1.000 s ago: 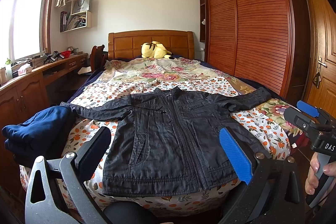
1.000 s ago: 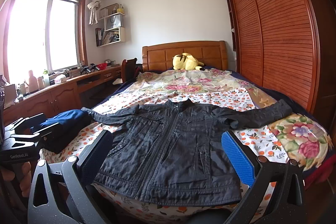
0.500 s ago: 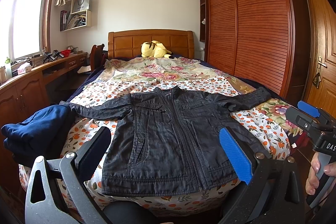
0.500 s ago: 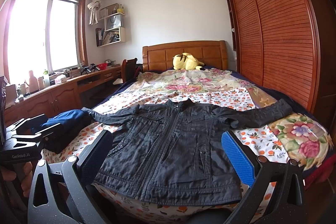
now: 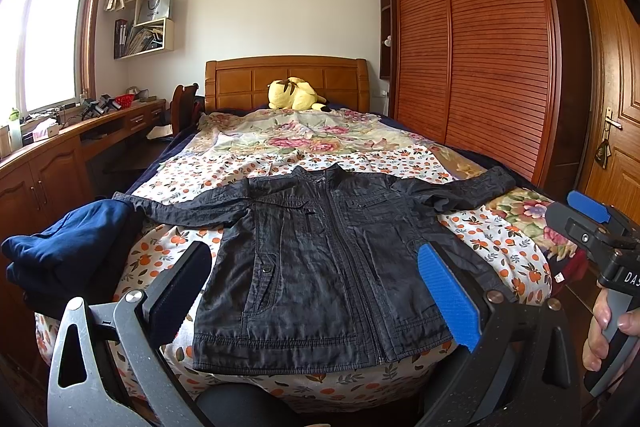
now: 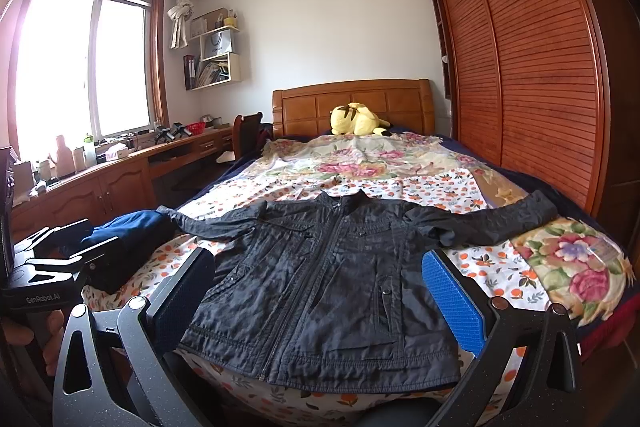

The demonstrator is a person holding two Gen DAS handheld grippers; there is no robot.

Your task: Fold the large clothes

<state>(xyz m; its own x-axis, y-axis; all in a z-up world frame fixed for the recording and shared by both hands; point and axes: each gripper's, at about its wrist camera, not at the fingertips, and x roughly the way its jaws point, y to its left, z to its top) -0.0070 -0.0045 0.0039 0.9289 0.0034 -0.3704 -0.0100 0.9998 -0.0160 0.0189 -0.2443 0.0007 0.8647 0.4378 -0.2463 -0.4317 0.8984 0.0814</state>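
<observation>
While the dark zipped fabric jacket (image 5: 320,267) lies flat mid-frame on the floral bed (image 5: 304,143), left gripper (image 5: 316,291) and right gripper (image 6: 320,295) gape wide, empty.

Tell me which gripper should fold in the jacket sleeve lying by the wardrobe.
Right, probably. That sleeve stretches toward the wardrobe, on the right gripper side. The left gripper sits nearer the other sleeve and the blue pile. Both are open and empty.

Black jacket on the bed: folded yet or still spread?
Spread. The black zip-front jacket lies flat, front up, zipped, with both sleeves stretched sideways on the floral bedspread.
</observation>
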